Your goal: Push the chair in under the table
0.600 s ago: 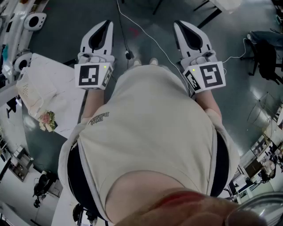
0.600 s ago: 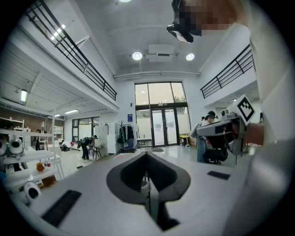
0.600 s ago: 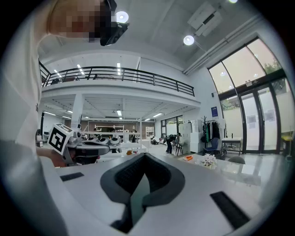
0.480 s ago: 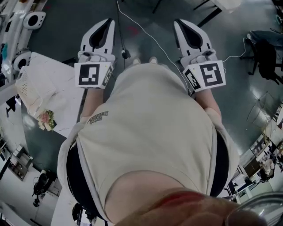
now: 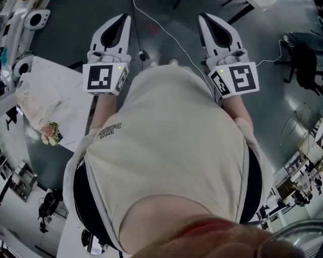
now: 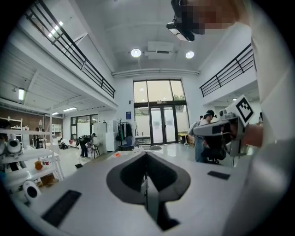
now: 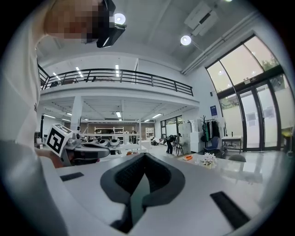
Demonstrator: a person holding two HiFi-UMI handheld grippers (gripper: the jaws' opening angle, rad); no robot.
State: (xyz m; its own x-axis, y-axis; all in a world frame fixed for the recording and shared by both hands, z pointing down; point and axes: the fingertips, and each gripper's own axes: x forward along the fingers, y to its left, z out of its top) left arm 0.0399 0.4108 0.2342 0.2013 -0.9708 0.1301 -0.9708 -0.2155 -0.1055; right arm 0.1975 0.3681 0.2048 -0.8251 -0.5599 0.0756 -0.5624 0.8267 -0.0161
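**Item 1, far left, head view:** table [image 5: 70,83] under a white cloth. It bears a mesh basket [image 5: 28,103] and a small bunch of flowers [image 5: 49,133].

**Item 2:** my left gripper [image 5: 121,20], jaws pressed together and empty, held out over the grey floor [image 5: 166,15].

**Item 3:** cable [image 5: 143,54] with a dark plug, lying on the floor between the two grippers.

**Item 4:** my right gripper [image 5: 203,19], jaws likewise closed, holding nothing.

**Item 5, right edge:** dark office chair [image 5: 303,55], well apart from the table.

**Item 6, right gripper view:** grey chair [image 7: 236,158], far ahead. Only a low, rounded back shows, just beside the edge of a white table top. I cannot tell whether that top is the clothed table, nor how far the chair is tucked in.
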